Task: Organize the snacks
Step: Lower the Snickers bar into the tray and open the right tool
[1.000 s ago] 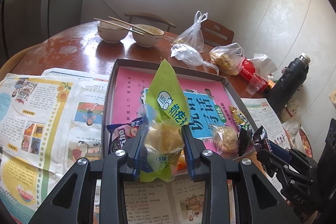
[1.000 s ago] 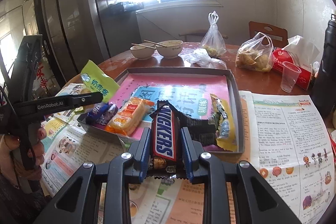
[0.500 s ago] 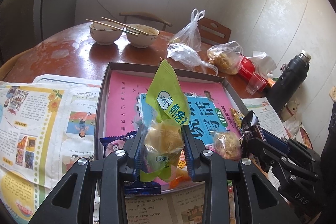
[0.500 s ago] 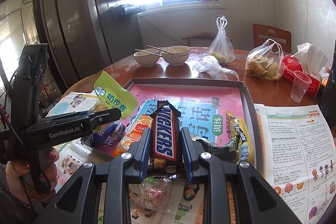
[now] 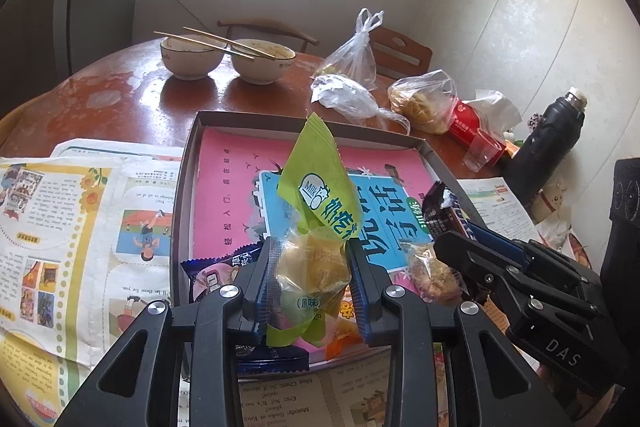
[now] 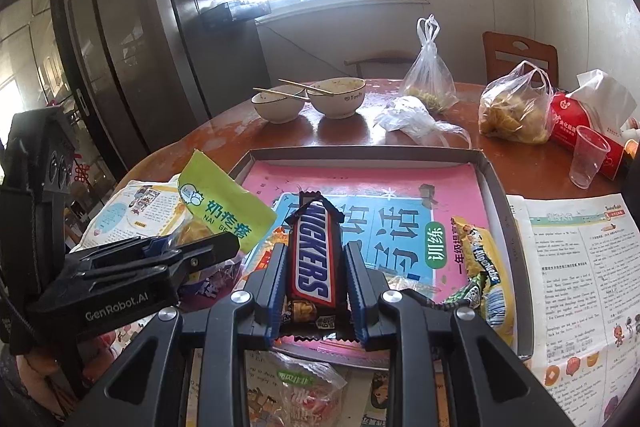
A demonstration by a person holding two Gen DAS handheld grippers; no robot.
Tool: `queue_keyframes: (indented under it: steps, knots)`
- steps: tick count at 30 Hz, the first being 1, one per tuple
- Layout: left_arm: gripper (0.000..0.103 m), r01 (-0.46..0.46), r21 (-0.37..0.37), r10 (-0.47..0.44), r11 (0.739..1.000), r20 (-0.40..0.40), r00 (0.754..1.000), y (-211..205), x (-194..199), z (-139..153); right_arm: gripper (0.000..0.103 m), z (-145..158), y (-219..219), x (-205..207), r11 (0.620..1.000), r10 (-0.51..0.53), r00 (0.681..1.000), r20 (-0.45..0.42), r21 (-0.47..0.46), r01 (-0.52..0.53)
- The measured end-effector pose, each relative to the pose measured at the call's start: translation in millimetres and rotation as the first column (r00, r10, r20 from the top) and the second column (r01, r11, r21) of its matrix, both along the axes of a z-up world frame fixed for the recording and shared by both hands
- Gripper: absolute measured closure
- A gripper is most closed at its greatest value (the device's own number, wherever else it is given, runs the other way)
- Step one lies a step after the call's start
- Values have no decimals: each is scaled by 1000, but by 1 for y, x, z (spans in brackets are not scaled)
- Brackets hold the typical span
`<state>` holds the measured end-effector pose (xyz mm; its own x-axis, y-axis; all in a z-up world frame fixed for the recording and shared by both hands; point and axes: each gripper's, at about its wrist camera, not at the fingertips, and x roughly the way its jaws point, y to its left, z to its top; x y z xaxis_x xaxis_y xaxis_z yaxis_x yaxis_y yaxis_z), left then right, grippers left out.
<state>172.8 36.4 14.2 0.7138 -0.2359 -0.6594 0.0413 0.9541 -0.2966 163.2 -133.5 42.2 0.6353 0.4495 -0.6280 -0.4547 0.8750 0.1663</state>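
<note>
Two claws, each pinching one snack over the shallow grey tray [image 6: 496, 183]. Left claw [image 5: 310, 275] clamped on a crinkly green-and-clear pastry packet [image 5: 316, 211]; right claw [image 6: 316, 277] clamped on a glossy brown Snickers bar [image 6: 314, 255]. Several more wrapped snacks lying in the tray's near end. Beyond, on the round wooden table [image 5: 120, 95]: two ceramic bowls [image 5: 192, 57] topped with chopsticks, three thin plastic bags [image 6: 430, 75].

Left tool [image 5: 310, 267] is clamped on a green milk-snack packet [image 5: 316, 227], sticking up over the shallow tray [image 5: 182, 211]. Right tool [image 5: 452, 227] pokes in beside it, gripping a dark candy bar [image 5: 438, 209]. Two bowls [image 5: 228, 61] sit further back on the worktop [image 5: 120, 99].
</note>
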Motion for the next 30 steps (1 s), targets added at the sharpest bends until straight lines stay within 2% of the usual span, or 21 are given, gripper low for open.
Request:
queue_keyframes:
  steps: [22,30]
  knots:
    - [69,11,77,-8,997,-34,999,-15,4,-2,74,-23,7,17,1000,13,997,-76,-27,-15]
    - [69,17,87,-15,996,-26,1000,-16,1,-3,74,-32,9,15,999,23,997,-77,-41,-26]
